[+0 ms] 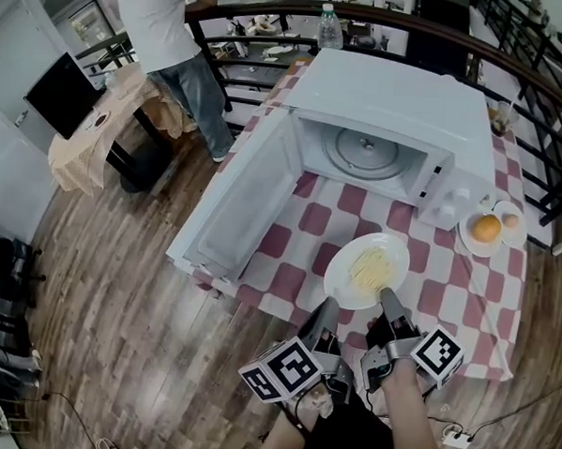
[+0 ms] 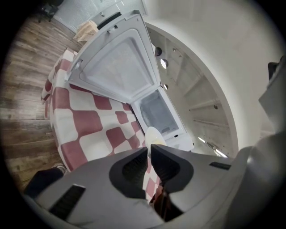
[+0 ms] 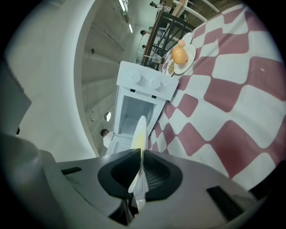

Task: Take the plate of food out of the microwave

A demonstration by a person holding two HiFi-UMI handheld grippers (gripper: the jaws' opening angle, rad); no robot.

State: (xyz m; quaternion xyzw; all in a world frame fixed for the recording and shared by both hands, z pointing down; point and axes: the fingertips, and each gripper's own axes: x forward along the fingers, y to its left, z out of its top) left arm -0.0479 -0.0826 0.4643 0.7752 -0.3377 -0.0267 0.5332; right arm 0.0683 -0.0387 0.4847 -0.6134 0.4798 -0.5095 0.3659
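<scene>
Now left claw (image 2: 149, 148) and right claw (image 3: 140, 153) clamp the plate (image 1: 341, 271) above checked tablecloth (image 1: 446, 295).

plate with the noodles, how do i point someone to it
Find the open microwave on the checked tablecloth. Just in front is the plate with the noodles, rim in the right gripper. It is bigger than the small plate beside it, which holds an orange.

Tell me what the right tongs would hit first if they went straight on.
Probably the microwave: its open cavity lies straight ahead of the right tongs, and the plate clamped in them would reach it first. Depth is hard to judge.
</scene>
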